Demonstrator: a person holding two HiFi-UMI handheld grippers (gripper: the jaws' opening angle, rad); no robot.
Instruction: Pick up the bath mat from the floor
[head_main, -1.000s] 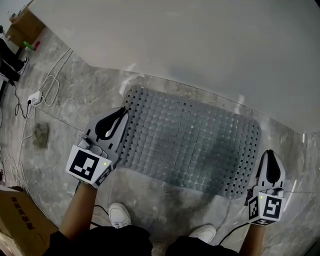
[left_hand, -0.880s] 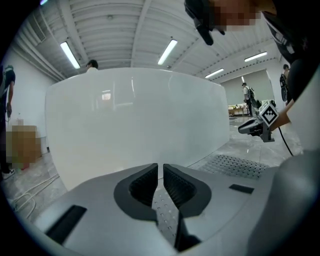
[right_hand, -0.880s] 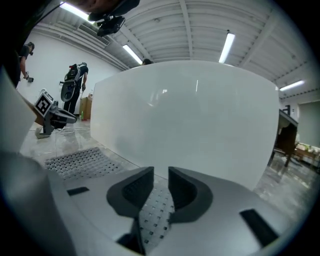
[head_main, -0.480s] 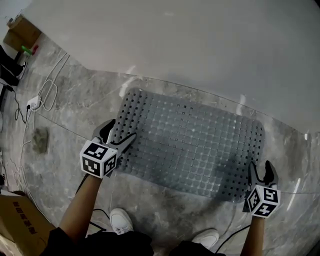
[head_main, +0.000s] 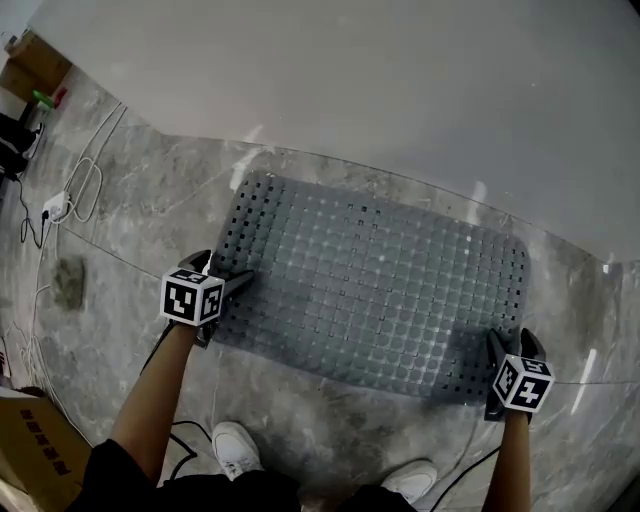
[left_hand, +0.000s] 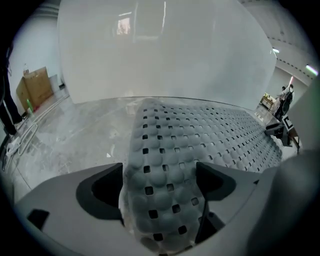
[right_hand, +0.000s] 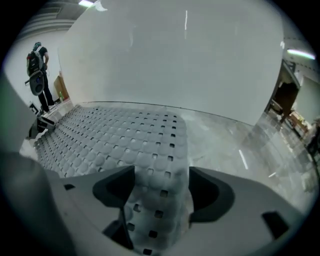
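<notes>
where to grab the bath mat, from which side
Probably grip the bath mat at its two near corners, from the person's side. It lies flat and thin, so only edges give purchase. Jaws just opened, the left tool and right tool straddle those corners.

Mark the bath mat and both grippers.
bath mat (head_main: 380, 290), head view, middle of its top.
left gripper (left_hand: 159, 175), left gripper view, between its jaws, just opening over the mat's edge.
right gripper (right_hand: 161, 180), right gripper view, between its jaws, just opening over the mat.

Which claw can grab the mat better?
Probably left. Both claws have just been opening around the edge of the bath mat; the left claw has more mat between its jaws, the right claw only a corner strip.
</notes>
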